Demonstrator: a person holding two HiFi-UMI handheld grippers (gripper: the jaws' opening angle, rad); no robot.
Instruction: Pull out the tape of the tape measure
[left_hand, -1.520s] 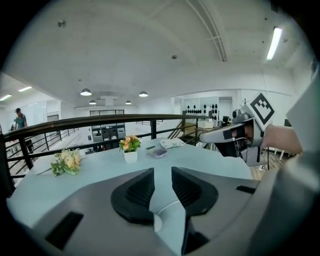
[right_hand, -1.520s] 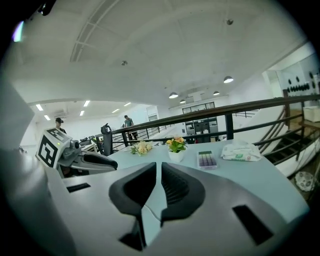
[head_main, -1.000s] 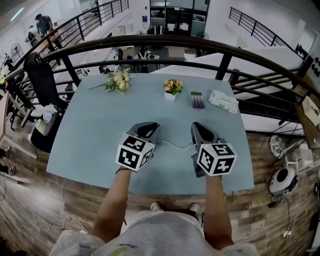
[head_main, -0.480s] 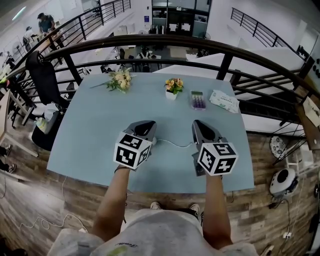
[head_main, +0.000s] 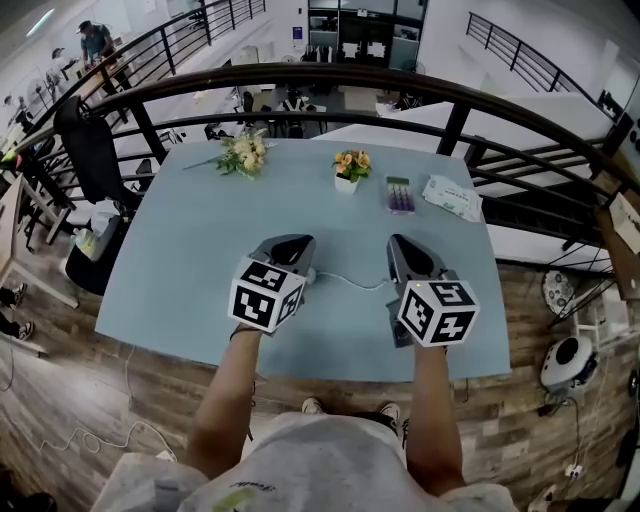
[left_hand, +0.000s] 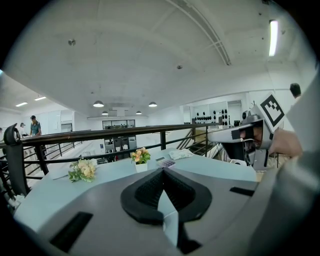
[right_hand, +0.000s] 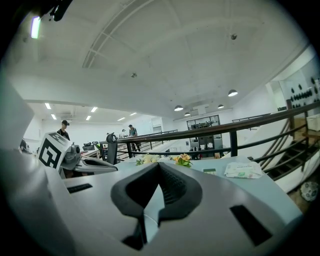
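Note:
A thin white tape (head_main: 350, 283) lies slightly curved on the light blue table (head_main: 200, 250), running between my two grippers. Its ends pass out of sight under them. A small white round case (left_hand: 239, 161) shows on the table just below the right gripper (left_hand: 212, 132). The left gripper (head_main: 292, 243) hangs low over the table's front half, and its pads (left_hand: 172, 187) meet with nothing visible between them. To its right, the right gripper (head_main: 405, 245) is shut too, pads (right_hand: 172, 187) together and bare. Only table shows through both jaw gaps.
At the table's far side stand a loose bouquet (head_main: 243, 155), a small flower pot (head_main: 347, 170), a flat purple box (head_main: 398, 195) and a wipes packet (head_main: 450, 198). A black railing (head_main: 320, 85) curves behind the table. The front edge (head_main: 300, 360) is near my arms.
The left gripper has shifted slightly to the left, so a little more of the tape shows. The right gripper has kept still.

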